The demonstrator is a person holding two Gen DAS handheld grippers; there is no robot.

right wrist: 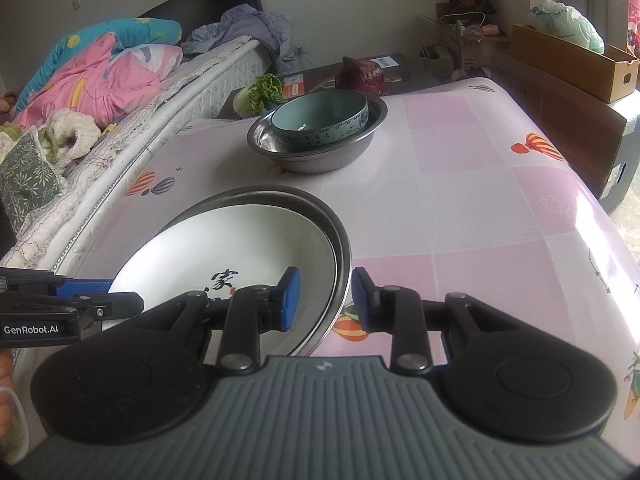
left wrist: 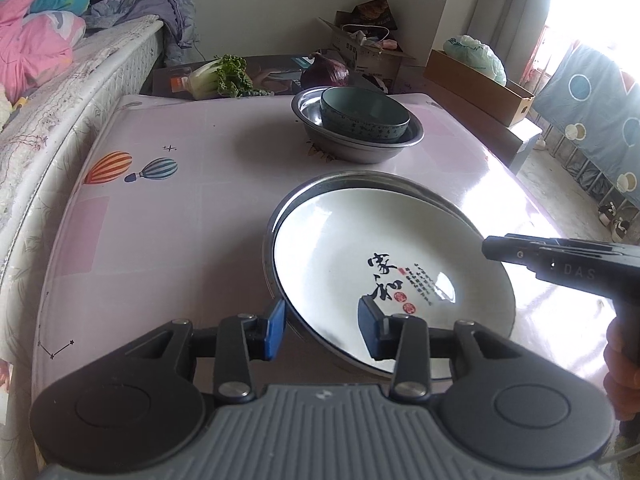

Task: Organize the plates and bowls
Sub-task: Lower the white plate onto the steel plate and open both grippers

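A white plate (left wrist: 360,240) with black calligraphy lies inside a shallow steel plate (left wrist: 360,178) on the pink tablecloth. My left gripper (left wrist: 323,326) straddles their near left rim, one blue pad outside and one over the white plate, open with a wide gap. My right gripper (right wrist: 326,300) straddles the right rim of the steel plate (right wrist: 320,208) in the same way, open, its pads clear of the metal. The white plate (right wrist: 224,240) rests flat. Farther back a teal bowl (left wrist: 364,114) sits inside a steel basin (left wrist: 360,148).
A bed with bedding (right wrist: 100,80) runs along the table's left side. Behind the table (right wrist: 460,200) lie a leafy cabbage (left wrist: 224,76), a purple cabbage (right wrist: 360,74) and cardboard boxes (right wrist: 572,64). A hand (left wrist: 624,368) holds the right gripper's handle.
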